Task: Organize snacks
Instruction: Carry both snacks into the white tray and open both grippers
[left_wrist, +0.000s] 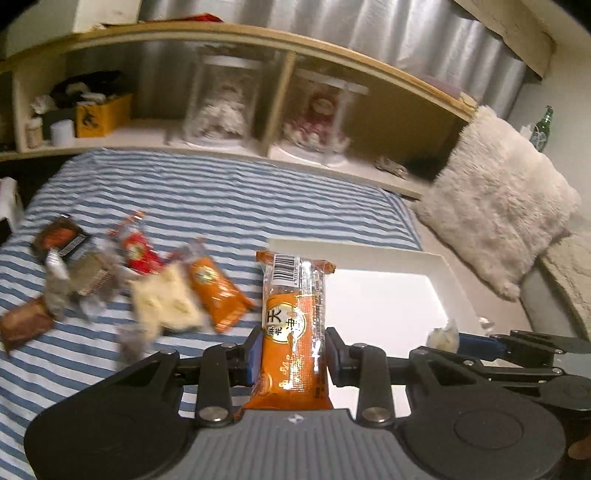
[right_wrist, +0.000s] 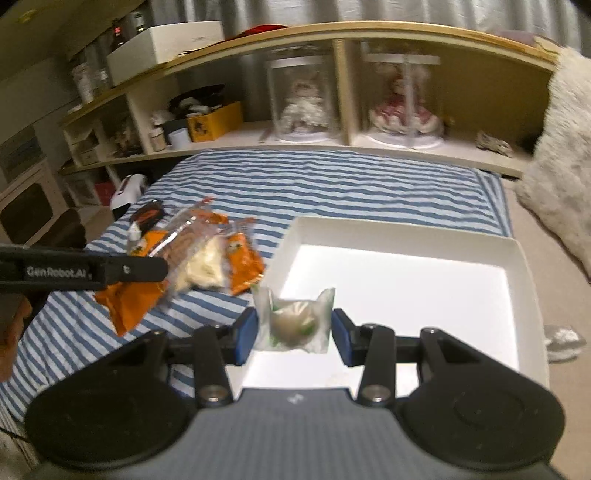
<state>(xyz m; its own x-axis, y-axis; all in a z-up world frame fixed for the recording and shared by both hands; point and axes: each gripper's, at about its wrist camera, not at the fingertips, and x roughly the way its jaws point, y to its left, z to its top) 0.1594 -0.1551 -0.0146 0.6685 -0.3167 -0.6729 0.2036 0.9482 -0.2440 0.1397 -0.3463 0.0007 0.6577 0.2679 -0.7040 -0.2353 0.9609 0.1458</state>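
Both grippers carry snacks by the white tray (right_wrist: 524, 258).
The left gripper (left_wrist: 291, 352) clamps an orange packet (left_wrist: 293, 325); the right gripper (right_wrist: 293, 326) seems to pinch a clear-wrapped pastry (right_wrist: 295, 319).

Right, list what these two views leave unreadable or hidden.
- Loose snack pile, left wrist view: motion blur smears the labels, so no exact count.
- Orange pack in the left gripper: its lower end is behind the gripper body.
- Clear pouch in the right gripper: cloudy wrapper, contents unclear.
- White tray, right wrist view: near edge hidden by the gripper.
- Shelf domes: blurred, figures inside indistinct.
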